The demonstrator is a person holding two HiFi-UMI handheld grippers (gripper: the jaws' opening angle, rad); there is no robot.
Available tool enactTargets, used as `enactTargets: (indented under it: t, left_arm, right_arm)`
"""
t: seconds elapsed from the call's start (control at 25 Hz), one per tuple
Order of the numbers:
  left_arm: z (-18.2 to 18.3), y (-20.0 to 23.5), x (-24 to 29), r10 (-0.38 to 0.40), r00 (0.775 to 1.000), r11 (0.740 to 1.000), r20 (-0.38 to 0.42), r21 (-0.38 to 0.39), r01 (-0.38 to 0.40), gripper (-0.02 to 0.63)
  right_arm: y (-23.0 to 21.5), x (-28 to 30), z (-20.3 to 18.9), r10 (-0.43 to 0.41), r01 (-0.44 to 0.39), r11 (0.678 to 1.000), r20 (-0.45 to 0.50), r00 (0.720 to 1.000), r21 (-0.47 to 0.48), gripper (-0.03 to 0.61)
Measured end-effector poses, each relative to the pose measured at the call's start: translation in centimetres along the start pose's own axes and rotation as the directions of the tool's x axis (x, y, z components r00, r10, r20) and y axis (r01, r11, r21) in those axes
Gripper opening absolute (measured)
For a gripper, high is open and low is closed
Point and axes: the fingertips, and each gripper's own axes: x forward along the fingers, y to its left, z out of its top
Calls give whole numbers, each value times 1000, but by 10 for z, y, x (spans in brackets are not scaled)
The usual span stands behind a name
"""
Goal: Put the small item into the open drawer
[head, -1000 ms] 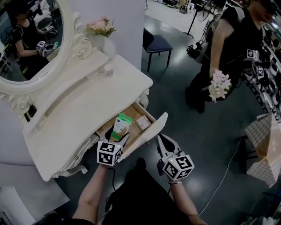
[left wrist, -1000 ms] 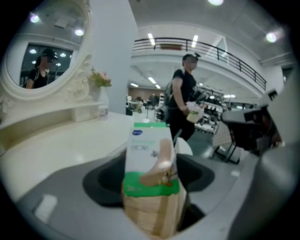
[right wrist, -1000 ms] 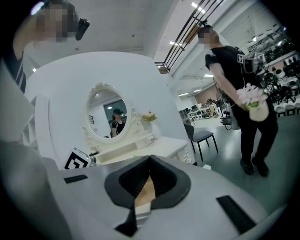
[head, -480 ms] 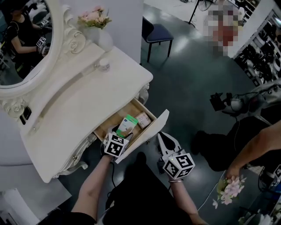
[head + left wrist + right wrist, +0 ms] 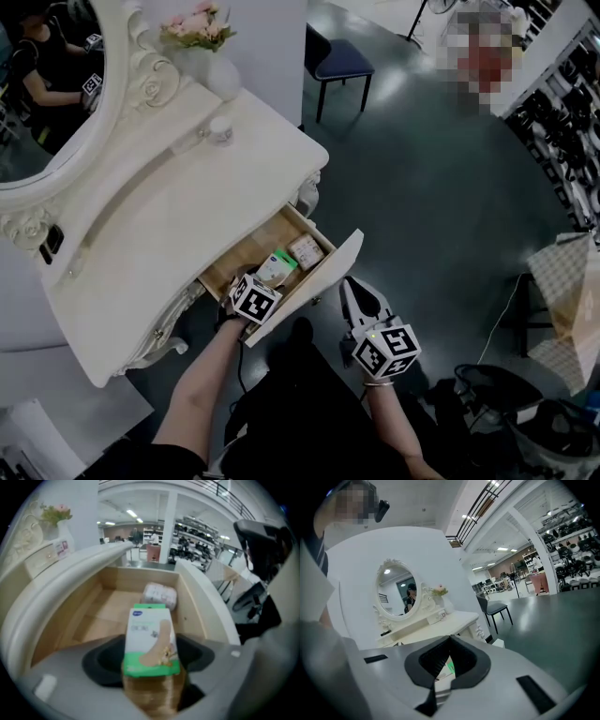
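Lowered further, left gripper [image 5: 266, 283] grips the plaster box [image 5: 151, 641] inside the drawer [image 5: 246, 255], seemingly near its floor; next, release; right gripper [image 5: 353, 292] idles closed.

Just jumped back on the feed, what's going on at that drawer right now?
The person's left gripper has its jaws shut on a green-and-white plaster box, holding it at the near end of the open drawer of the white vanity table. It is not released yet. A small wrapped packet lies further back in the drawer. The right gripper hangs off to the side of the drawer front, jaws together and empty.
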Motion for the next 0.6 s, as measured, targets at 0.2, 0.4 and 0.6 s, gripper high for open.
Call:
enactTargets:
  t: [0.2,0.4,0.6]
  left_arm:
    - [-6,-4,12,-15,999,999,-51,43,17,343]
    - [-11,-4,22,-18,996,998,-86,60,23,344]
    - [-18,-6,29,-29,994,998,-109,53,35,344]
  right_arm:
    - [-3,0,0,-7,7,1000,-3,1000,7,5]
    - [-2,2,-1,-4,4,1000,-7,1000,8,5]
    - [-2,0,-2,-4,4,1000,-8,1000,8,5]
